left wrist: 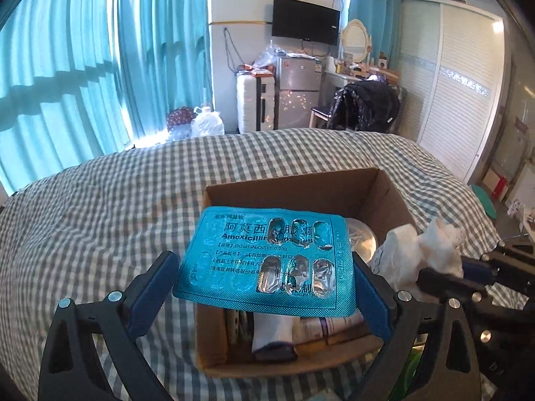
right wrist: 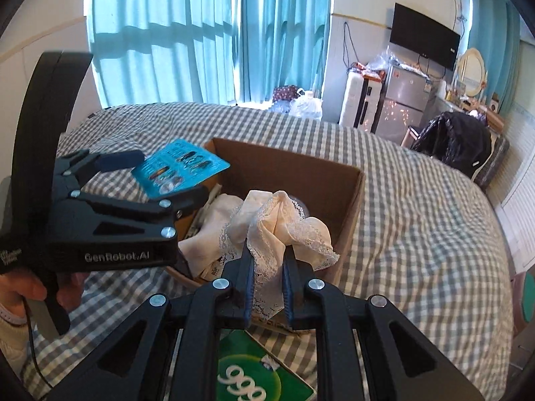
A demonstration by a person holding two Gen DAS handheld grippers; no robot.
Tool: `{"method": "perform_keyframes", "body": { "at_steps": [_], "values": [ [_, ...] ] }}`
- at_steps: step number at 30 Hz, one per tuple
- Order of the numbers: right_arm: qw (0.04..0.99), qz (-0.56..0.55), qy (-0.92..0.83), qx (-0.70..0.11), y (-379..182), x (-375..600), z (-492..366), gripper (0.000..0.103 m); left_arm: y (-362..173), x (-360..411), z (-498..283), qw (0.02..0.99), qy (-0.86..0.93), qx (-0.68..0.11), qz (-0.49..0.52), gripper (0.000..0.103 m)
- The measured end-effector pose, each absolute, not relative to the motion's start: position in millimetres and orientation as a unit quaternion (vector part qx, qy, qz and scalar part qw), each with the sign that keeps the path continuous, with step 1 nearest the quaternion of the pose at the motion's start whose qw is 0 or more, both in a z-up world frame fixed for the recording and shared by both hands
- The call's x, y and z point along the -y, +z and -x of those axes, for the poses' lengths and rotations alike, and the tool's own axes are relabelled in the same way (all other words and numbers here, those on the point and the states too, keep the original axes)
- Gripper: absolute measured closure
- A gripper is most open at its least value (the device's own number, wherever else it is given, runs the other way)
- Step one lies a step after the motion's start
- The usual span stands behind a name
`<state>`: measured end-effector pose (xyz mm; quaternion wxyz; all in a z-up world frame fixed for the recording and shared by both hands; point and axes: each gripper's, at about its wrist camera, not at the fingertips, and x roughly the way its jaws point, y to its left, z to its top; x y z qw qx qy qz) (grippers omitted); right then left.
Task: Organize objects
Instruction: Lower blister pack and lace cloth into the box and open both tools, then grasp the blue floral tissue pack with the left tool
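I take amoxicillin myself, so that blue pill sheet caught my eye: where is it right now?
The blue pill sheet is gripped in the left claw, held in the air over the near-left edge of the open cardboard box on the checked bed.

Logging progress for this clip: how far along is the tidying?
Partly done: the cardboard box already holds a sock and other items. In hand: left tongs hold the blister pack over it, right tongs grip lace cloth. Left: dropping both; green packet outside.
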<state>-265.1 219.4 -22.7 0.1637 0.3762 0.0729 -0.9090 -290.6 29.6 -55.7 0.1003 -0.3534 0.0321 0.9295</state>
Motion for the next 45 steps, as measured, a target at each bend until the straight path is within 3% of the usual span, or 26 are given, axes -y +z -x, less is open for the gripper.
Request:
{"method": "perform_keyframes", "body": {
  "at_steps": [3,5,7,12,14,20,28,37,45],
  "values": [
    [0.171,-0.383,-0.906,-0.055,-35,-226,268,0.076,-60,-31,300,0.106,0.928,-0.037,0.355,0.000],
    [0.178,-0.383,-0.905,-0.049,-37,-228,267,0.045,-60,-31,300,0.106,0.929,-0.037,0.354,0.000],
    [0.177,-0.376,-0.909,-0.045,-35,-230,264,0.030,-59,-29,300,0.104,0.927,-0.032,0.358,0.000],
    [0.165,-0.365,-0.916,-0.036,-17,-237,252,0.029,-45,-26,286,0.088,0.928,-0.031,0.361,0.000],
    [0.158,-0.358,-0.919,-0.038,-4,-237,242,0.021,-34,-23,276,0.085,0.930,-0.036,0.356,0.000],
    [0.155,-0.334,-0.928,-0.064,37,-238,197,0.012,13,-19,234,0.067,0.938,-0.045,0.338,0.000],
    [0.161,-0.298,-0.937,-0.085,89,-244,136,0.009,50,-14,182,0.035,0.939,-0.037,0.341,0.000],
    [0.180,-0.279,-0.937,-0.107,101,-251,95,0.009,35,-26,130,0.027,0.935,-0.030,0.351,0.000],
    [0.201,-0.317,-0.916,-0.140,52,-257,109,0.009,-22,-29,119,-0.018,0.924,-0.022,0.382,0.000]
  ]
}}
